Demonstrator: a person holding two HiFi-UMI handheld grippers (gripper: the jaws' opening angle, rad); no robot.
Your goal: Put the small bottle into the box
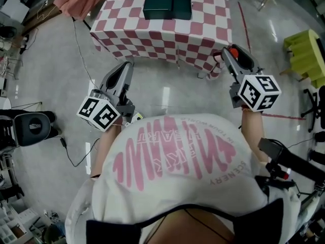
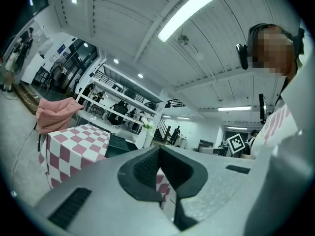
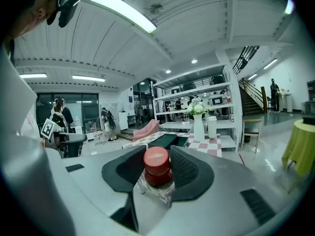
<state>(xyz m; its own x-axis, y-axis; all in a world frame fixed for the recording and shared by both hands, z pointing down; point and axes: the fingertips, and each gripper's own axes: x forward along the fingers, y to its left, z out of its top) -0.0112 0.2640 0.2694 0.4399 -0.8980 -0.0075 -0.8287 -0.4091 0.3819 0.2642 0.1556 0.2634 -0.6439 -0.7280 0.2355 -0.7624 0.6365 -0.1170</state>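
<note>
A person stands on the glossy floor (image 1: 61, 80) short of a surface (image 1: 205, 32) draped in red-and-white check, a hand-held gripper in each hand; the right hand-held gripper (image 1: 232, 55) has its jaws partly apart and clamped on the small bottle (image 3: 157, 167), a clear body under a red cap, which sits upright between the ribbed pads; the left hand-held gripper (image 1: 127, 66) points level with its jaws together and nothing in them; the dark green box (image 1: 167, 2) lies on the far part of the surface, well apart from both tools, and whether it is open cannot be told from the head view; the step in hand looks to be the carry, bottle secured and not yet brought to the box; the next move calls for closing in on the surface, lifting the bottle over the near edge and holding it above the box before the jaws part; if the box proves shut, the empty left tool would have to deal with the lid first
</note>
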